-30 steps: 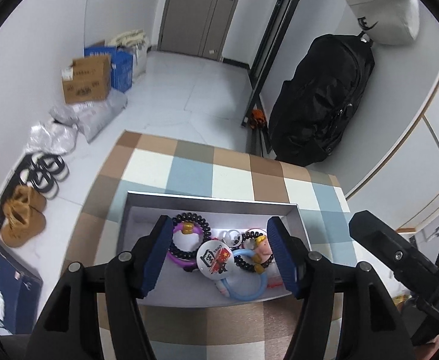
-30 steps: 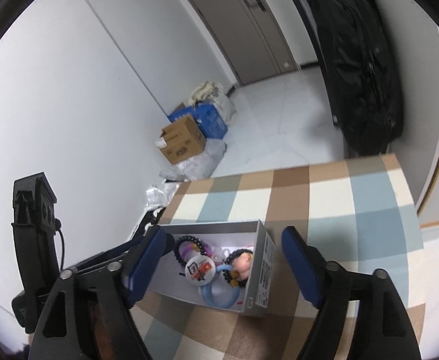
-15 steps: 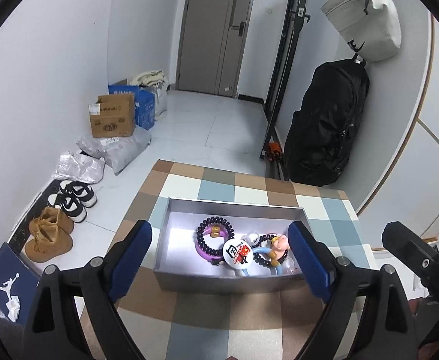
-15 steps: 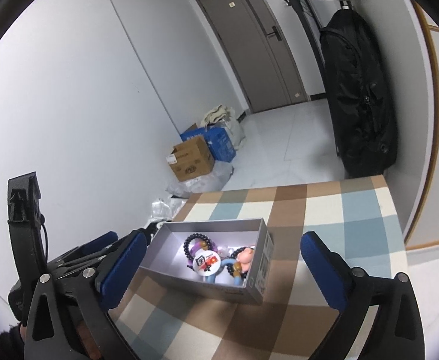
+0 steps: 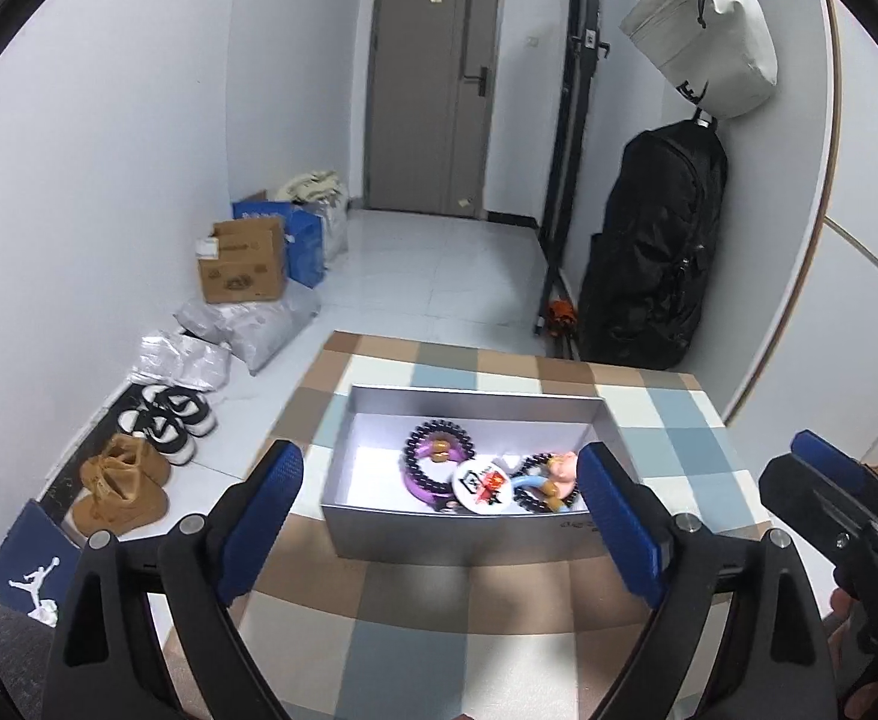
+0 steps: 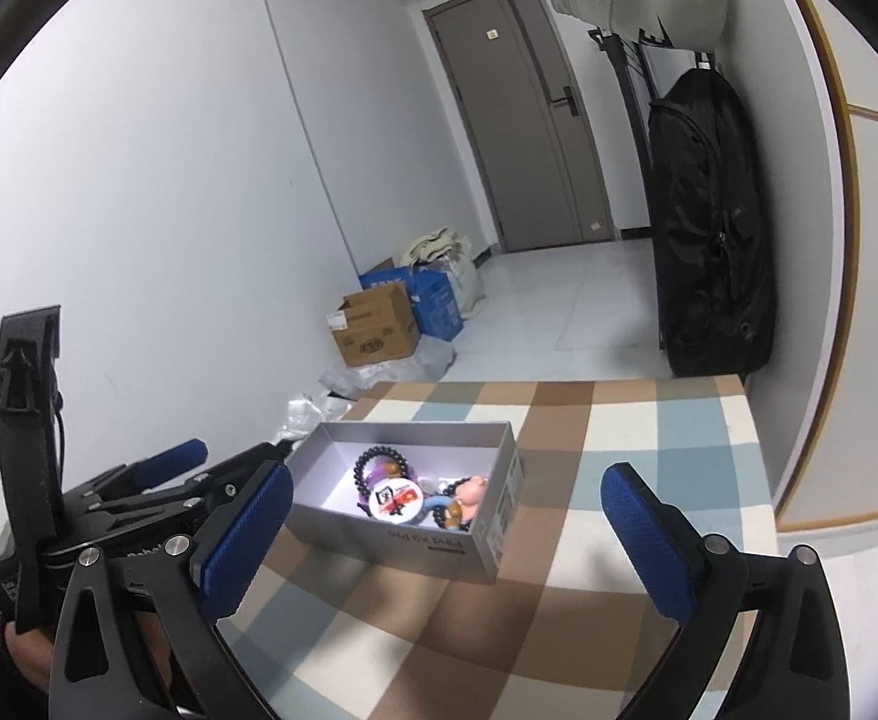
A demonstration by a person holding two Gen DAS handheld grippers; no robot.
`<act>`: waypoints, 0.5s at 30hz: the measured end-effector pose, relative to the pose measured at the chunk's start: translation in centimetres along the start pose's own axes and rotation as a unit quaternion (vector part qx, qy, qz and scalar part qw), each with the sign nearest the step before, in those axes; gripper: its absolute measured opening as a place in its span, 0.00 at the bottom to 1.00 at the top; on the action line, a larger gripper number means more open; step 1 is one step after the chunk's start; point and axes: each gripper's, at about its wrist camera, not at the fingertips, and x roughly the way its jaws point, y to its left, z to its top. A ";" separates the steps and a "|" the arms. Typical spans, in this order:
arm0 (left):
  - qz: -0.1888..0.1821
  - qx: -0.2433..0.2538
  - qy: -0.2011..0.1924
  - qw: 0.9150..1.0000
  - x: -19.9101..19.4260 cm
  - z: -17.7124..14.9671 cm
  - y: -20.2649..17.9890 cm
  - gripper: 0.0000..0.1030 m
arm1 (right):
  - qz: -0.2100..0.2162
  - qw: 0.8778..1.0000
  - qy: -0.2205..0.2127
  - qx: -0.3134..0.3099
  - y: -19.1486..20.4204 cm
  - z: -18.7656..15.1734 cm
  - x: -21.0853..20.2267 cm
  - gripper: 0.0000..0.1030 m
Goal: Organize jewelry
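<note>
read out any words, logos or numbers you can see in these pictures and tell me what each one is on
Jumpman figure logo, no words: on the blue shoe box on the floor.
Print on the grey box end: upside down, too blurred to read.
Label and print on the cardboard box: too small to read.
White lettering on the blue carton: blurred.
Red and black design on the round badge: unreadable.
Black mark on the pale bag: partly hidden.

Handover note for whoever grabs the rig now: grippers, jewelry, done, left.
Left gripper: open, empty, short of the box.
Right gripper: open, empty, also clear of it.
Grey box sits on the checkered tablecloth. Inside, bunched at its right end: dark bead bracelet, round badge, blue ring, pink figure charm.
Done: all visible pieces are boxed.
Left: none visible outside; perhaps tidy the pile.
</note>
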 end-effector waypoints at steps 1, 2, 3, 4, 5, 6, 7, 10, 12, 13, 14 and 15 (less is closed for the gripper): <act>-0.001 0.001 -0.001 1.000 -0.1 -0.1 0.0 0.87 | -0.001 1.000 0.000 -0.001 0.0 -0.1 0.0 1.00; 0.000 0.002 0.000 1.000 0.0 -0.1 0.0 0.87 | -0.002 1.000 0.001 -0.001 0.0 -0.1 0.1 1.00; 0.000 0.003 0.000 1.000 0.0 -0.1 0.0 0.87 | -0.001 1.000 0.001 -0.001 0.0 -0.1 0.1 1.00; -0.001 0.004 0.000 1.000 0.0 -0.1 -0.1 0.87 | 0.000 1.000 -0.001 -0.001 0.0 -0.1 0.1 1.00; -0.001 0.005 0.000 1.000 0.0 -0.1 -0.1 0.87 | 0.000 1.000 -0.001 -0.003 0.1 -0.2 0.1 1.00; -0.001 0.005 -0.001 1.000 0.0 -0.1 -0.1 0.87 | -0.002 1.000 0.000 -0.007 0.2 -0.2 0.1 1.00; -0.002 0.005 -0.002 1.000 0.1 -0.1 -0.1 0.87 | -0.002 1.000 0.001 -0.008 0.2 -0.3 0.2 1.00; -0.003 0.005 -0.002 1.000 0.2 -0.1 -0.1 0.87 | -0.002 1.000 0.005 -0.009 0.2 -0.4 0.4 1.00; -0.003 0.004 -0.001 1.000 0.1 -0.1 -0.1 0.87 | -0.003 1.000 0.007 -0.010 0.2 -0.5 0.6 1.00; -0.001 0.004 -0.001 1.000 0.1 -0.2 -0.1 0.87 | -0.002 1.000 0.008 -0.010 0.2 -0.5 0.6 1.00; -0.001 0.004 -0.002 1.000 0.1 -0.2 -0.2 0.87 | -0.002 1.000 0.008 -0.009 0.2 -0.5 0.6 1.00; -0.003 0.005 -0.002 1.000 0.1 -0.2 -0.2 0.87 | -0.002 1.000 0.007 -0.009 0.2 -0.5 0.6 1.00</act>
